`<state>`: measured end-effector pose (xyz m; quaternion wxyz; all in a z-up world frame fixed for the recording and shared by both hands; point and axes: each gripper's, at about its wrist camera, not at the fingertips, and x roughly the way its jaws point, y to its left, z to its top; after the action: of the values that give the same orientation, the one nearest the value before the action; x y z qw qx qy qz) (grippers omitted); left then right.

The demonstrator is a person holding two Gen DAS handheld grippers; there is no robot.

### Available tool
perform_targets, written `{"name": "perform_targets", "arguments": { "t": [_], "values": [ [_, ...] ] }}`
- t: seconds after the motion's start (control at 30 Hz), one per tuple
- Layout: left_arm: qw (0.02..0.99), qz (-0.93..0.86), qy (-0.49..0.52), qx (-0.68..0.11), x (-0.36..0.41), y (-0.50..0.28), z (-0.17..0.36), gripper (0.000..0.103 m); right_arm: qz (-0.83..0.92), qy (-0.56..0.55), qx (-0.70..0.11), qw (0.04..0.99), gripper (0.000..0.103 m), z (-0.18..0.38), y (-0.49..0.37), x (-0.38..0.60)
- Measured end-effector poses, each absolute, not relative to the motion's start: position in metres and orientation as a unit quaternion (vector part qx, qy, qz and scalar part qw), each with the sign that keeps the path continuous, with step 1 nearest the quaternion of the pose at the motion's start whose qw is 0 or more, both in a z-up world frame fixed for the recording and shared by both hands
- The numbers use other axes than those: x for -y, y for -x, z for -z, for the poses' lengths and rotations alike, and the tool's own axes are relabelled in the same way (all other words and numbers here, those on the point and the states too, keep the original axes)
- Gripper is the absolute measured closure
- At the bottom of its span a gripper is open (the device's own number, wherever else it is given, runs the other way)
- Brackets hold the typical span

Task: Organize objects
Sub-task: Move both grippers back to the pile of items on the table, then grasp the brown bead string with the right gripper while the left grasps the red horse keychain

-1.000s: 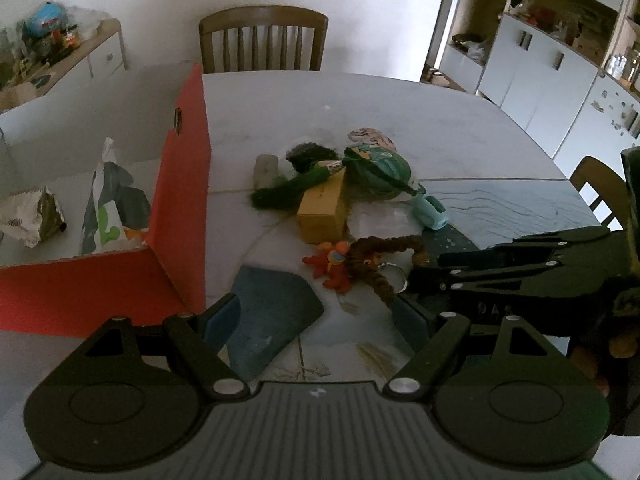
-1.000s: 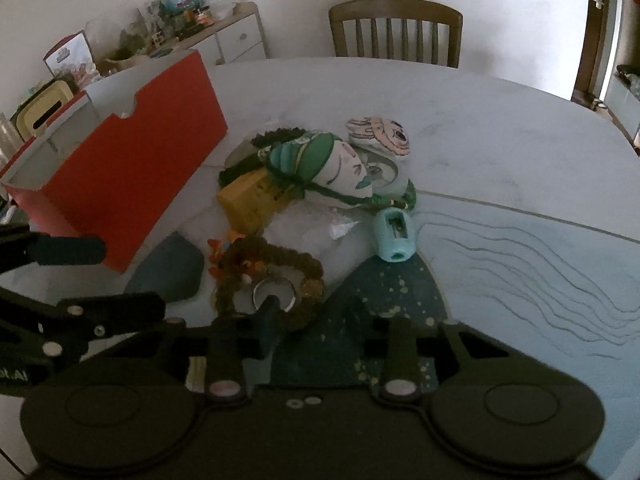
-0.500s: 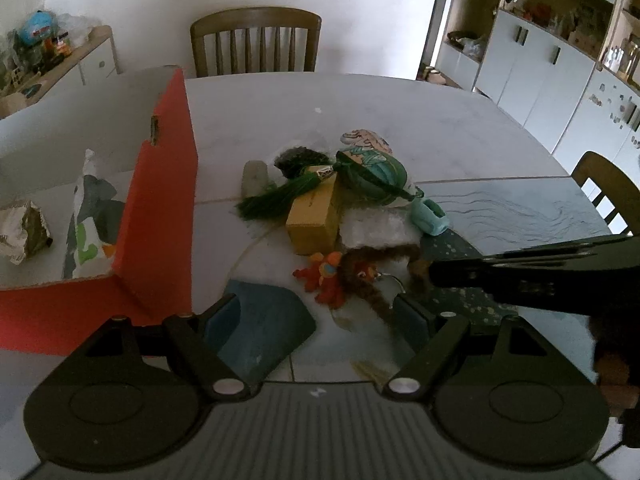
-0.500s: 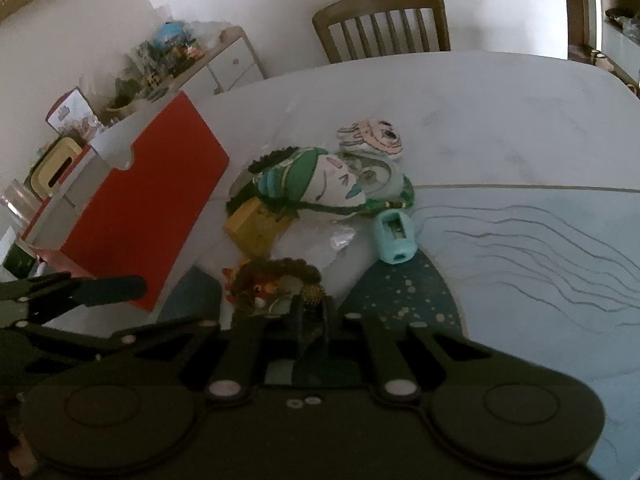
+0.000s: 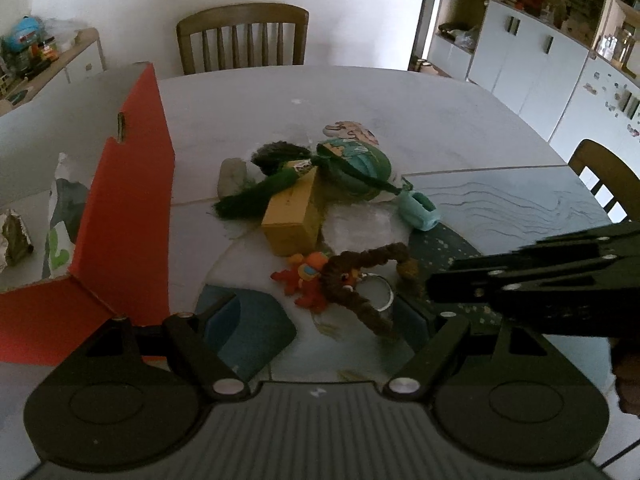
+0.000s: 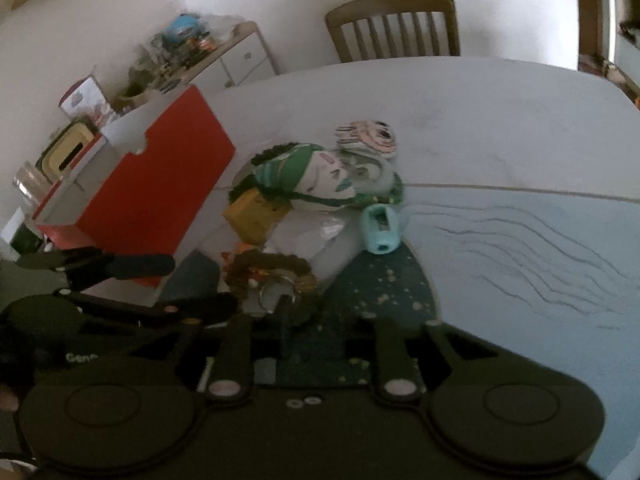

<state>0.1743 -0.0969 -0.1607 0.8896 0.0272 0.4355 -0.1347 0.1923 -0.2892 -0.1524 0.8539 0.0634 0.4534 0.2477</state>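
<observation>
Clutter (image 5: pixel 320 208) sits heaped mid-table (image 5: pixel 400 96), just right of the red box (image 5: pixel 128 208), which stands open with a printed packet (image 5: pixel 60 216) and a foil wad (image 5: pixel 16 236) inside. The left gripper (image 5: pixel 320 320) hovers low over the table's near edge, jaws spread wide, nothing between them; one finger (image 5: pixel 224 312) is close to the box corner. The right gripper (image 5: pixel 434 292) reaches in from the right, its tip beside the near end of the heap. In its own view (image 6: pixel 316 320) the gap between its fingers is too dark to read, so I cannot tell whether it is parted or pinching anything. In the heap, a green mask (image 5: pixel 356 164) lies at the back, leaning on a yellow block (image 5: pixel 292 216). A dark green tassel (image 5: pixel 260 196) is draped across the block's top. A clear bag (image 5: pixel 360 224) lies flat in front of the mask, touching the block. A brown pipe-cleaner keychain (image 5: pixel 360 276) curls nearest the grippers, over an orange toy (image 5: pixel 304 280). A teal sharpener (image 5: pixel 420 212) lies on its side at the right of the bag. A grey pebble (image 5: pixel 232 174) stands left of the tassel. A cartoon sticker (image 5: pixel 352 132) peeks out behind the mask. The keychain's metal ring (image 5: pixel 376 296) rests on the table, just ahead of the right gripper's tip.
</observation>
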Motion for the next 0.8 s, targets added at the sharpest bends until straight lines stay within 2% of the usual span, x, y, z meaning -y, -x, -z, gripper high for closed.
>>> {"name": "perform_targets", "arguments": {
  "t": [0.37, 0.57, 0.8],
  "values": [
    [0.889, 0.124, -0.009, -0.441, 0.084, -0.162, 0.159, 0.02, -0.253, -0.077, -0.473, 0.84, 0.079, 0.164, -0.21, 0.273],
    [0.889, 0.123, -0.009, -0.441, 0.084, -0.164, 0.16, 0.02, -0.26, -0.097, -0.471, 0.838, 0.101, 0.164, -0.207, 0.278],
    [0.888, 0.127, -0.014, -0.442, 0.088, -0.166, 0.162, 0.02, -0.257, -0.103, -0.463, 0.842, 0.103, 0.16, -0.204, 0.285]
  ]
}}
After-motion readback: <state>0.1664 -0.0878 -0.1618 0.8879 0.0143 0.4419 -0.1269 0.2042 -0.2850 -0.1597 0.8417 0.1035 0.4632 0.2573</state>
